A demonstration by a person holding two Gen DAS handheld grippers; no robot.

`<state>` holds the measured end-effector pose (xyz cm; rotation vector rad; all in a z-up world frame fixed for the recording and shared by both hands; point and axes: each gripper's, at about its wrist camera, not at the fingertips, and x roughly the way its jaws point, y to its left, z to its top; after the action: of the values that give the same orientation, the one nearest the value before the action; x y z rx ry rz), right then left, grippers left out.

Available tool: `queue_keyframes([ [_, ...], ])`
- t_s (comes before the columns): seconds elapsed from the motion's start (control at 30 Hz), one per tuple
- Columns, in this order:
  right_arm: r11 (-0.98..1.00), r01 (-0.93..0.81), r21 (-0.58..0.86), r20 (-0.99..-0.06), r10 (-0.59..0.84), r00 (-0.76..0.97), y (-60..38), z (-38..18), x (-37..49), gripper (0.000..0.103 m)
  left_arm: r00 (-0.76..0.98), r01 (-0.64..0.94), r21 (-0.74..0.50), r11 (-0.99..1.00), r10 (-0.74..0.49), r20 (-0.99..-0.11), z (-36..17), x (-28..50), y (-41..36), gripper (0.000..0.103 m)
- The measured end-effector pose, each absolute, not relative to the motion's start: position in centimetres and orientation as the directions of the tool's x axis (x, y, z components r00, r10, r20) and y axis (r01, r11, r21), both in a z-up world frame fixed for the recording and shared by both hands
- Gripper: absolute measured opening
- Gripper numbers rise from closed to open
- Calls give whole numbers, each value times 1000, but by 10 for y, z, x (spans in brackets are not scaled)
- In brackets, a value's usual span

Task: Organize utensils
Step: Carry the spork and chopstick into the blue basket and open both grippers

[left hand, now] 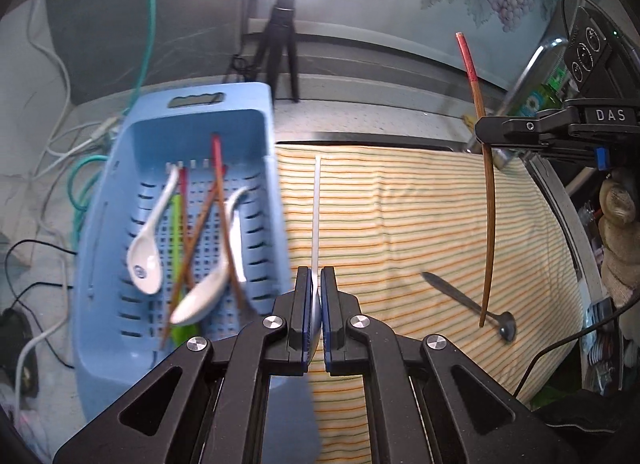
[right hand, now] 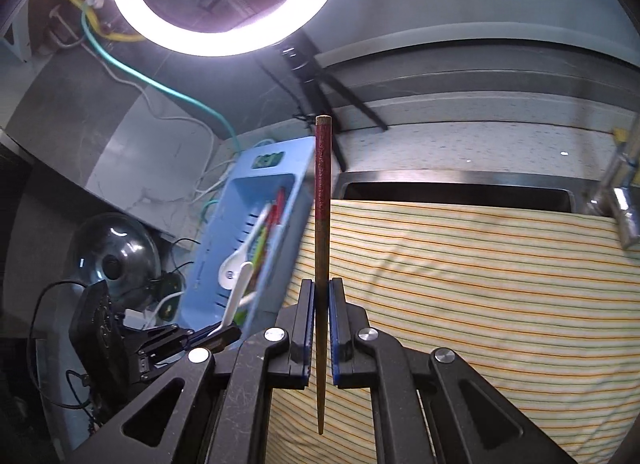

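left gripper (left hand: 316, 304): pinching thin white spoon handle (left hand: 317, 215)
right gripper (right hand: 320, 328): pinching red-topped brown wooden chopstick (right hand: 322, 223), upright
blue perforated plastic basket (left hand: 256, 135): lying left of both, nearer left gripper

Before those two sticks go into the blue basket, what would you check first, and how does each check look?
1. Left hand-held gripper shut on the white utensil: ok.
2. Right hand-held gripper shut on the brown chopstick: ok.
3. Blue basket within view of both: ok.
4. Room left among the spoons in the basket: ok.
5. Dark spoon left on the striped cloth: not ok.
6. What the white utensil is: cannot tell.
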<state>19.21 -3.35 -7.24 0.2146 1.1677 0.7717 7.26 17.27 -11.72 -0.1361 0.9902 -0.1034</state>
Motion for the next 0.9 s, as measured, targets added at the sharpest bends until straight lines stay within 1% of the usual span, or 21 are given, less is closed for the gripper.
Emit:
queue_keyframes([
  [0.33,680,-453,576,-725,681,101,52,-81,193,6,534,-59,-159,985,-104,-839,-122,78,231,3],
  [0.53,676,-460,575,-734,675,74,93,-93,192,6,532,-79,-184,980,-115,-839,-128,85,249,3],
  [0.83,690,-460,558,-754,654,67,118,-107,198,6,542,-103,-172,980,-90,-835,-129,91,261,3],
  [0.9,690,-474,547,-760,647,64,122,-107,198,9,548,-105,-168,980,-84,-832,-128,92,262,4],
])
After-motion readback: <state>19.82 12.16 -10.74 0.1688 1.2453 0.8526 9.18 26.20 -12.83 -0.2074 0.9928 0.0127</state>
